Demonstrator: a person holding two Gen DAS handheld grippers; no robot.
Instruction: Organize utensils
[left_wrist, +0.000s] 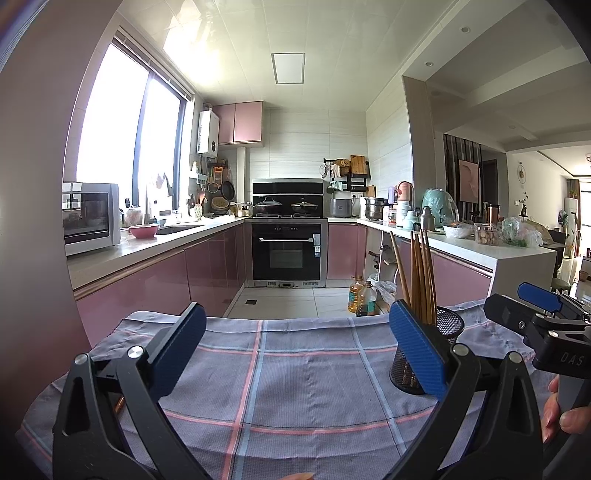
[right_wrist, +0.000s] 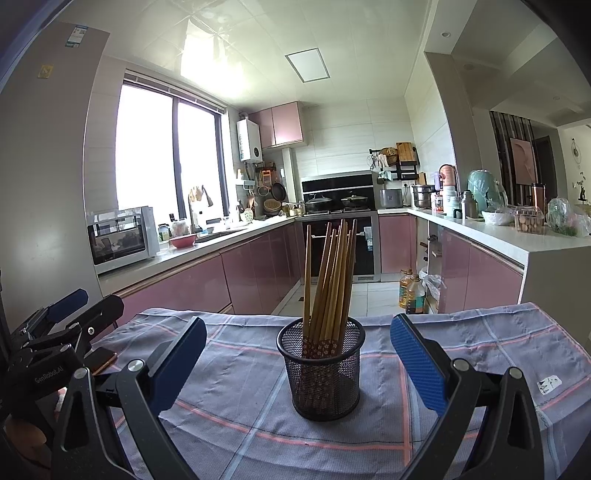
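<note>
A black mesh holder (right_wrist: 322, 373) stands upright on the checked cloth (right_wrist: 480, 339), filled with several brown chopsticks (right_wrist: 330, 280) that lean at slight angles. My right gripper (right_wrist: 299, 328) is open, its blue pads on either side of the holder and not touching it. In the left wrist view my left gripper (left_wrist: 298, 325) is open over bare cloth (left_wrist: 295, 387) with nothing between its fingers. The holder (left_wrist: 450, 325) and chopsticks (left_wrist: 421, 273) show partly behind its right finger. The right gripper (left_wrist: 532, 306) reaches in from the right edge, with a person's fingers (left_wrist: 565, 410) on its handle.
A flat copper-edged object (right_wrist: 103, 360) lies on the cloth near the left gripper (right_wrist: 70, 310). Beyond the table's far edge are pink kitchen cabinets (left_wrist: 221, 266), an oven (left_wrist: 288, 251), oil bottles (left_wrist: 364, 297) on the floor and a cluttered counter (right_wrist: 517, 236) at right.
</note>
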